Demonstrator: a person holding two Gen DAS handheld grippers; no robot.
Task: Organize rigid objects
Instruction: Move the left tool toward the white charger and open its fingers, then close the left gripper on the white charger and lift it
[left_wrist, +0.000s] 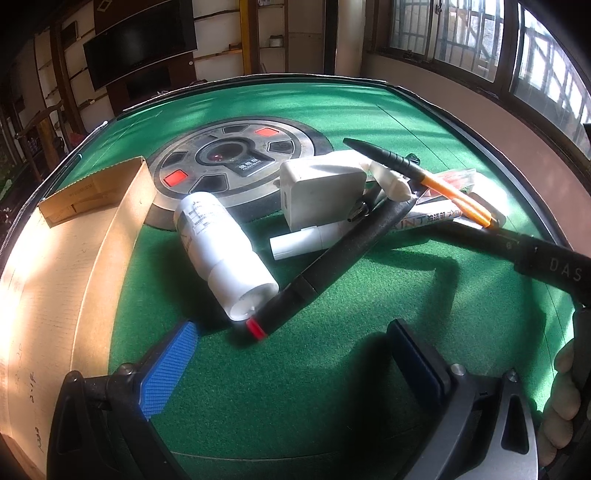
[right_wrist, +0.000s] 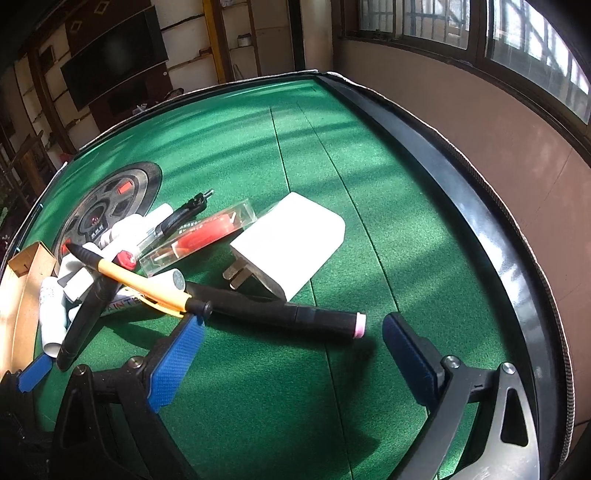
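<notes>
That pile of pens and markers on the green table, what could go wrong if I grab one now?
1. The orange pen lies across a black marker, so lifting that marker may flip it.
2. The white bottle lies on its side and could roll.
3. The right gripper is open near the white charger and may nudge it.

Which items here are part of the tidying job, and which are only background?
Job items: white bottle, white charger, orange pen, black marker with pink end, clear case with red insert, cardboard box.

Background: green table, round centre panel, windows, dark screen.
</notes>
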